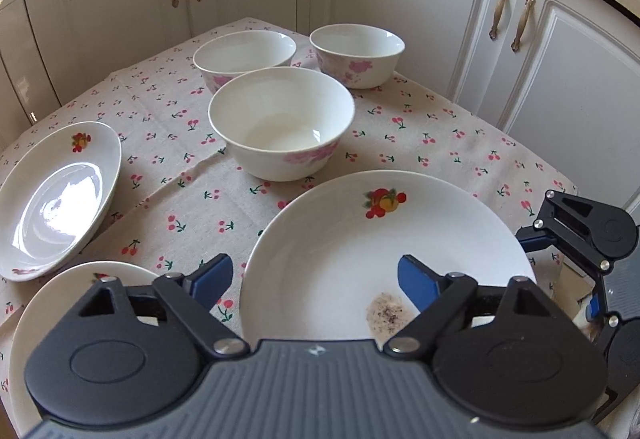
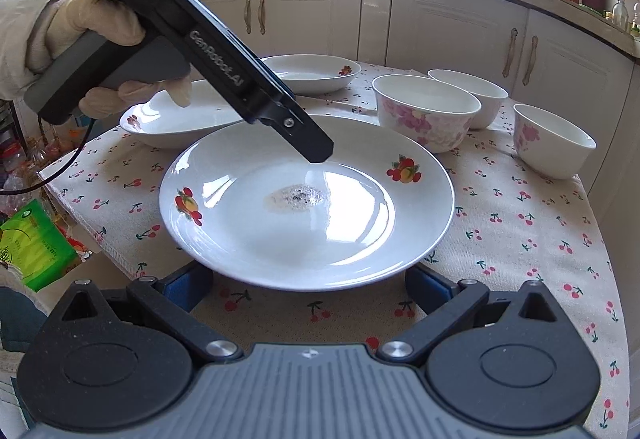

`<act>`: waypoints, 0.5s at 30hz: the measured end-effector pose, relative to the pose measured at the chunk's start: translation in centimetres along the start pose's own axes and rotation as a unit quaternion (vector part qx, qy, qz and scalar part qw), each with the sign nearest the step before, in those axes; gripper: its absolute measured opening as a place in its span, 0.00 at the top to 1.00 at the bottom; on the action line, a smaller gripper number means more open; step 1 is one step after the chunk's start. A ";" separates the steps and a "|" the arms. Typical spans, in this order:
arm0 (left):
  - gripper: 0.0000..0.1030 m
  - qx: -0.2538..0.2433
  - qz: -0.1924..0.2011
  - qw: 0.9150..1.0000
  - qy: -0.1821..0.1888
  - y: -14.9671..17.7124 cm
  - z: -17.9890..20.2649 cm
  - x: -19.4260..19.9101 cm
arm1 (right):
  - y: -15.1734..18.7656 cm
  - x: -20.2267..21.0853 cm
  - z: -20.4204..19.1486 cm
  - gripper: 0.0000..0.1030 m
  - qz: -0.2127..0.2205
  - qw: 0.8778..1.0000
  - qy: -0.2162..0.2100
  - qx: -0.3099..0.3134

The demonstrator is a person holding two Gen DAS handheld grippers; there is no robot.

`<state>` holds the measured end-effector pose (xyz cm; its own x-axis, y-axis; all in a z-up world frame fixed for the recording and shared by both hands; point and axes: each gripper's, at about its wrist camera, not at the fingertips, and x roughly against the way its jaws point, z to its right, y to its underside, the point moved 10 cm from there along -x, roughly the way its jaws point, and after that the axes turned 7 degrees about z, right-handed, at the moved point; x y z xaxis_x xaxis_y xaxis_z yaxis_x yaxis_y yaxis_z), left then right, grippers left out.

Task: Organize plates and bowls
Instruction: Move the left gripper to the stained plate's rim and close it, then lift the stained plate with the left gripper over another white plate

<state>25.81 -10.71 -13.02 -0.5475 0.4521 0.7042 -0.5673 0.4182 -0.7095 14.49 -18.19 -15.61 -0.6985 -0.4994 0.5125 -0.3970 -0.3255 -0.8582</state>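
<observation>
Plate-gathering step: left gripper [image 1: 316, 281], released, straddles the soiled plate [image 1: 360, 239] rim; right gripper [image 2: 308, 289] released; next, clench and lift onto 1 of 2 other plates.

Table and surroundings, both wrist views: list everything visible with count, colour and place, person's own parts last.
plates: three, white with fruit prints; stained one nearest the grippers, two behind it.
bowls: three, white with pink flowers; clustered at the far right.
stain: one, brownish with dark specks; centre of nearest plate.
tablecloth: one, beige with red cherries; covers the table.
cabinets: white, bronze handles; behind the table.
green packet: one; below the table's left edge.
gloved hand: one, cream; holds the left gripper.
left gripper: jaws open, above the nearest plate's rim.
right gripper: jaws open at that plate's near rim.
</observation>
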 end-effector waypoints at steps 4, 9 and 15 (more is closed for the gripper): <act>0.15 -0.006 -0.023 1.000 0.012 0.0 -0.2 -1.0 | -0.1 -0.2 0.0 0.00 0.001 1.000 -0.005 0.002; 0.17 -0.003 -0.043 0.999 0.030 0.2 -0.3 -1.8 | -0.1 -0.3 0.0 0.00 0.001 1.000 -0.006 0.002; 0.27 -0.010 -0.054 0.998 0.039 0.4 -0.1 -2.0 | -0.1 -0.3 0.0 0.00 -0.002 1.000 -0.006 0.002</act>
<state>26.68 -11.36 -14.71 -0.4337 0.4624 0.7734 -0.6080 0.4834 -0.6299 14.68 -18.00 -15.68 -0.6904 -0.5070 0.5159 -0.3973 -0.3302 -0.8562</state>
